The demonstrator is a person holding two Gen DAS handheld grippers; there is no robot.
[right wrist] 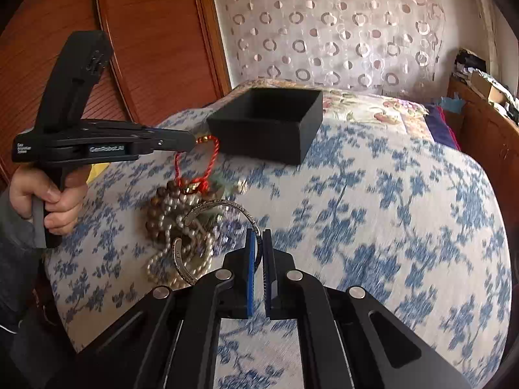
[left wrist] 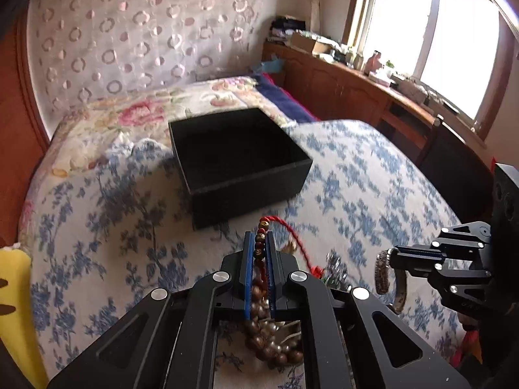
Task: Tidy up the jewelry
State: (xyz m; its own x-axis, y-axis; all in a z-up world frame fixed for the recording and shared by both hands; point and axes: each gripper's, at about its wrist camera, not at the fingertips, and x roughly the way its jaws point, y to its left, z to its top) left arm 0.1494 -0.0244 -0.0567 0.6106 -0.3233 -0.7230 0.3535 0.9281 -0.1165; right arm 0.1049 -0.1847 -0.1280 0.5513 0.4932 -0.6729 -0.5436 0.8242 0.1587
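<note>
My left gripper [left wrist: 259, 238] is shut on a red cord bracelet [left wrist: 293, 236] with small dark and gold beads, and its loop trails to the right. From the right wrist view, the left gripper [right wrist: 192, 141] holds that bracelet [right wrist: 212, 157] dangling above a jewelry pile [right wrist: 172, 223] of wooden beads and pearls. My right gripper [right wrist: 258, 235] is shut on an engraved silver cuff bangle [right wrist: 211, 206] beside the pile. In the left wrist view the right gripper [left wrist: 394, 256] carries the bangle [left wrist: 381, 272] edge-on. An open black box [left wrist: 240, 159] [right wrist: 269, 120] sits further back on the bed.
Everything lies on a bed with a blue floral cover [right wrist: 373, 214]. A person's hand [right wrist: 55, 201] grips the left tool's handle. A wooden wardrobe [right wrist: 146, 42] stands to the left, a cluttered wooden sideboard [left wrist: 350, 81] under the window to the right. Something yellow [left wrist: 16, 308] lies at the bed's left edge.
</note>
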